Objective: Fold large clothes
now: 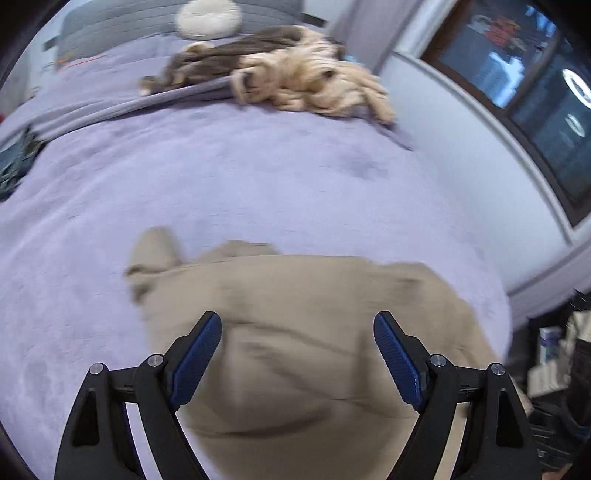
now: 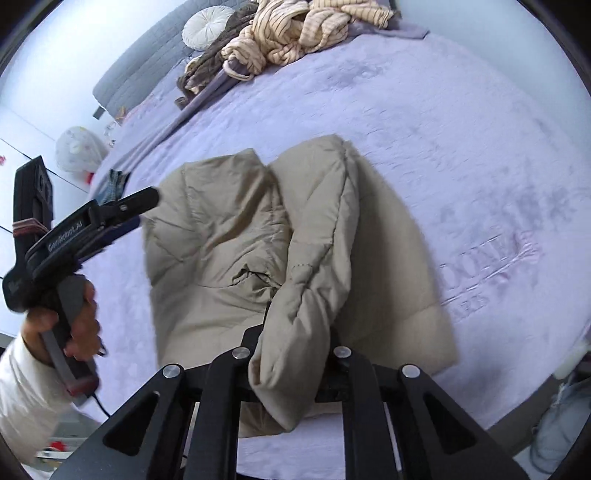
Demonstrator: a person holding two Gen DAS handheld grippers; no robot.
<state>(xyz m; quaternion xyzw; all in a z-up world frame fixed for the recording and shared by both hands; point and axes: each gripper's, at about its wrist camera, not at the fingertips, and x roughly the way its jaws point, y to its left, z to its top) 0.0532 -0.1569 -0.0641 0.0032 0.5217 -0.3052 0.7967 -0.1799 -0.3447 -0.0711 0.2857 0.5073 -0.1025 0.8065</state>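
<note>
bed cover [image 2: 424,122]: one lilac quilted cover is seen across most of both views; printed lettering at the right of the right wrist view is too distorted to be read.
beige jacket [image 2: 229,236]: one padded garment is spread at centre frame in the right wrist view and at lower centre in the left wrist view, where it is blurred; its near edge is hidden behind the gripper frames.
clothes heap [image 1: 295,74]: one pile is seen at the top of both views; a cream striped piece and a grey-brown piece are made out, but the exact count cannot be told.
round cushion [image 2: 207,27]: one white cushion is seen at top, left of the heap.
right gripper [image 2: 291,369]: its fingertips are covered by a beige sleeve [image 2: 314,266], which is pinched between the nearly closed fingers at lower centre.
left gripper [image 1: 297,354]: two blue pads [image 1: 195,358] are held wide apart, released, with nothing between them, above the jacket.
hand [image 2: 79,325]: one hand and a white cuff are seen at lower left, wrapped round the left gripper's handle.
</note>
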